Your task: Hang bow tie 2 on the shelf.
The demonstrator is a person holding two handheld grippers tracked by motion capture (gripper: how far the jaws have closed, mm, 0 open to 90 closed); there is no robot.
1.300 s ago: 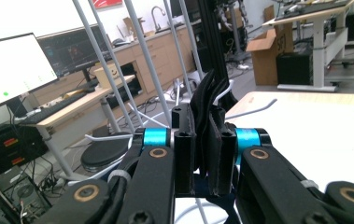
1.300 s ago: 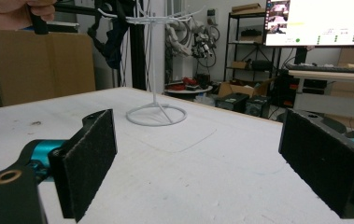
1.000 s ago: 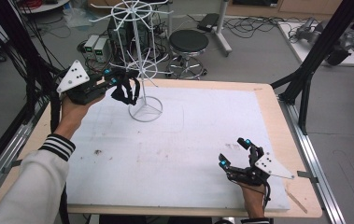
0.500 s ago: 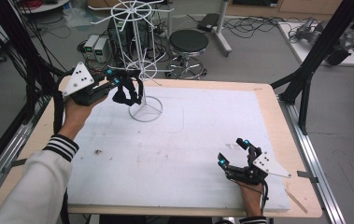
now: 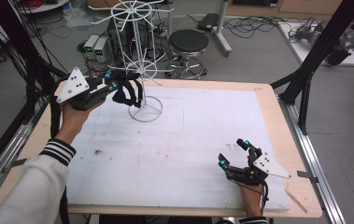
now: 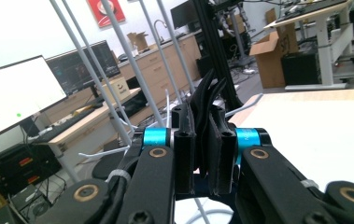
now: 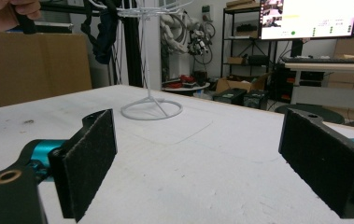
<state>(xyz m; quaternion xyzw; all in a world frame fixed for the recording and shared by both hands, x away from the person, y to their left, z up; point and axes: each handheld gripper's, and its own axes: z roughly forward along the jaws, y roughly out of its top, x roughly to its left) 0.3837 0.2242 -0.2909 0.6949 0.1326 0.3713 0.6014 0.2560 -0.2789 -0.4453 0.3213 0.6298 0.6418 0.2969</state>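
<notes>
Two grippers were in my hands. My left gripper (image 5: pixel 127 93) had its jaws pinched nearly together on a black strap (image 6: pixel 208 100), a looped band whose folds rose between the pads in the left gripper view. I held it up against the white wire rack (image 5: pixel 139 70), whose ring base stood on the table's white mat (image 5: pixel 212 121) near the far left corner; the strap hung beside the rack's thin centre pole, and I could not tell whether it touched a hook. My right gripper (image 5: pixel 237 154) rested near the front right corner of the mat, its jaws spread wide with nothing between them; the right gripper view showed both pads (image 7: pixel 89 163) apart over bare mat.

No brand or label on the tools could be read. Monitors (image 7: pixel 312 18) glowed beyond the table, their writing too small to make out, and a red poster (image 6: pixel 105 10) was cut off by the frame's top edge. The rack's upper arms were cropped in the high view. A round black stool (image 5: pixel 188 42) stood past the far edge.
</notes>
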